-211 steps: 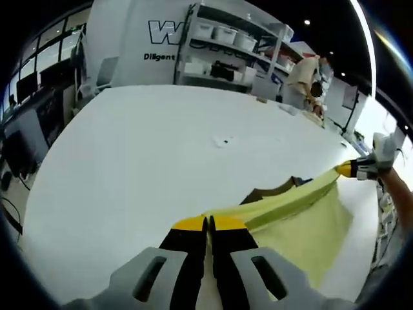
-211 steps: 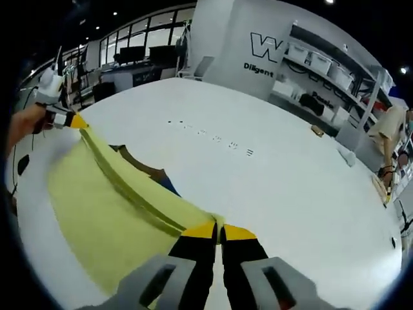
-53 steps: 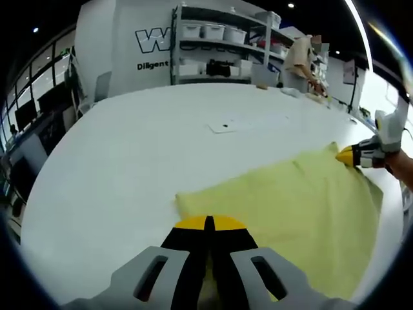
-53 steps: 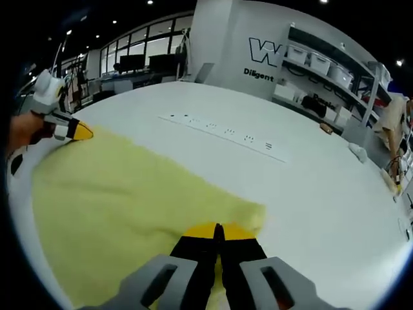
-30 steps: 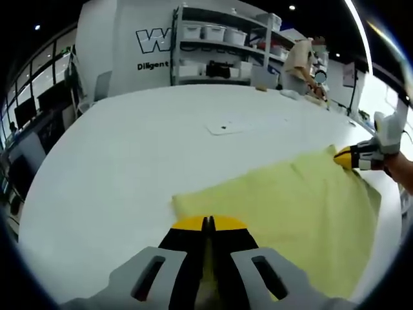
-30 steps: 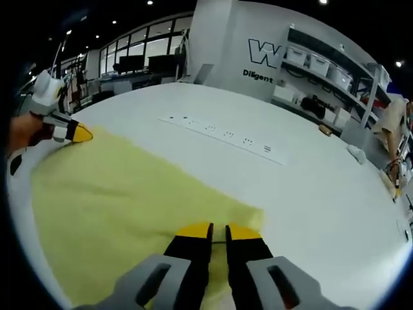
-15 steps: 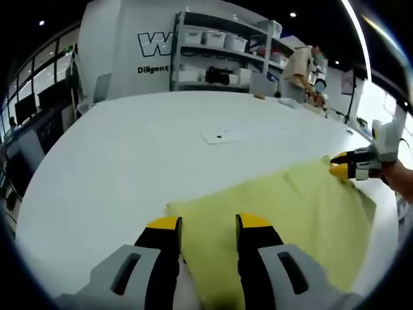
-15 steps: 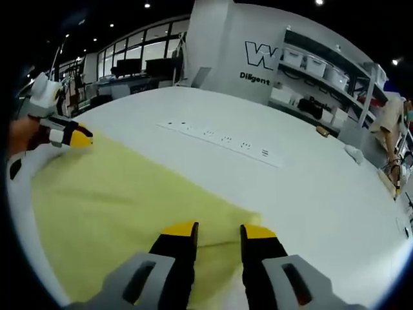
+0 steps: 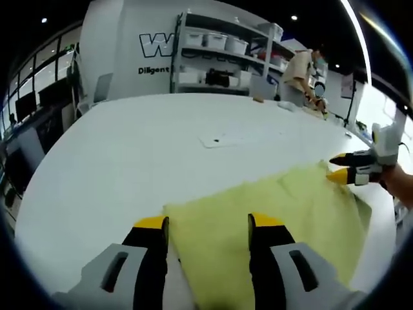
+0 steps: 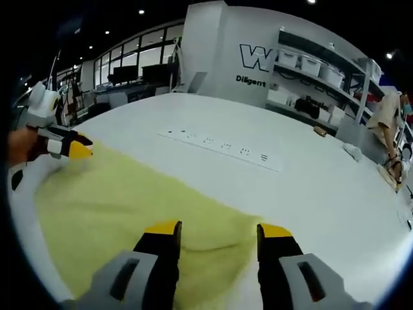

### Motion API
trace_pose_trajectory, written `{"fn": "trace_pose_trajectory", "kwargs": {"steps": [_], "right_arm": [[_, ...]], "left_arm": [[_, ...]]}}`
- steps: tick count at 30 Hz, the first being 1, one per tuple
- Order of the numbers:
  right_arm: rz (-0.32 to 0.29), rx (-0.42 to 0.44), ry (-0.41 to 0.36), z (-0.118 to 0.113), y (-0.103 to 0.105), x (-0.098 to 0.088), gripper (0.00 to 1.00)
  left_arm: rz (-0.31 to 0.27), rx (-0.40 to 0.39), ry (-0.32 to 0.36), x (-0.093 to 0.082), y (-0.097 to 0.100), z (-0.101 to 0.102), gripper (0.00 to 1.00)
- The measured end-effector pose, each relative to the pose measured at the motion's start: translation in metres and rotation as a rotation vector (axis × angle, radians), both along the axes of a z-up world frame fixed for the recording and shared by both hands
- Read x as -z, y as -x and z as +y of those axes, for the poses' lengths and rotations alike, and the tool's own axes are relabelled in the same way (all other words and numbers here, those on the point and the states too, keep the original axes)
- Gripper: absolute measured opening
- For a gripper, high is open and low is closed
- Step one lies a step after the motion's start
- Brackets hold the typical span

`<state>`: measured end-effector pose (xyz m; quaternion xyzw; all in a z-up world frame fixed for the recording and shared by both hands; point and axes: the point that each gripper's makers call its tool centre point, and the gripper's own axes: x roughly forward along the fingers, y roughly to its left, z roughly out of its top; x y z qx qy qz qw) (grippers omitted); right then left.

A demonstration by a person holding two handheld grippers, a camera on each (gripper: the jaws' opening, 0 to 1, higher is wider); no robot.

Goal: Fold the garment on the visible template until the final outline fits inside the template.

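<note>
1. Starting at the left gripper (image 9: 208,223): its yellow-tipped jaws are seen spread wide apart in the left gripper view, with nothing held between them; the near edge of the yellow garment (image 9: 271,219) lies flat under the gap.
2. The right gripper (image 10: 218,227) is likewise seen with jaws parted and nothing clamped, poised over the garment's opposite edge in the right gripper view.
3. The right gripper is also seen at the far right of the left gripper view, its tips apart at a garment corner.
4. The left gripper is seen at the left edge of the right gripper view, held in a hand (image 10: 22,145).
5. The garment is spread flat in one layer on the white table (image 9: 142,145).
6. A small pale sheet (image 9: 216,139) lies on the table beyond the garment.
7. A white strip with dark marks (image 10: 219,150) is noted beyond the garment in the right gripper view.
8. Shelving with bins (image 9: 219,55) and a person (image 9: 303,71) are noted at the far side.
</note>
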<state>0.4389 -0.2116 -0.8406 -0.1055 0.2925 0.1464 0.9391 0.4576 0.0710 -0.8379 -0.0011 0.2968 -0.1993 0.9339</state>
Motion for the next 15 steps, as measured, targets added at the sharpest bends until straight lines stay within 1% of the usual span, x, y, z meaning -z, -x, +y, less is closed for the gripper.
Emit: {"fn": "trace_pose_trajectory", "kwargs": {"steps": [2,5,15], "right_arm": [[-0.004,0.004,-0.006,0.000,0.001,-0.003,0.49],[-0.005,0.007,-0.023,0.002,0.002,-0.005,0.53],[-0.010,0.004,-0.023,0.003,0.012,-0.013,0.54]], "left_arm": [[-0.002,-0.004,0.004,-0.003,0.000,0.000,0.50],[-0.007,-0.009,0.000,-0.006,0.001,0.001,0.53],[-0.015,-0.002,0.005,-0.016,0.009,-0.002,0.56]]}}
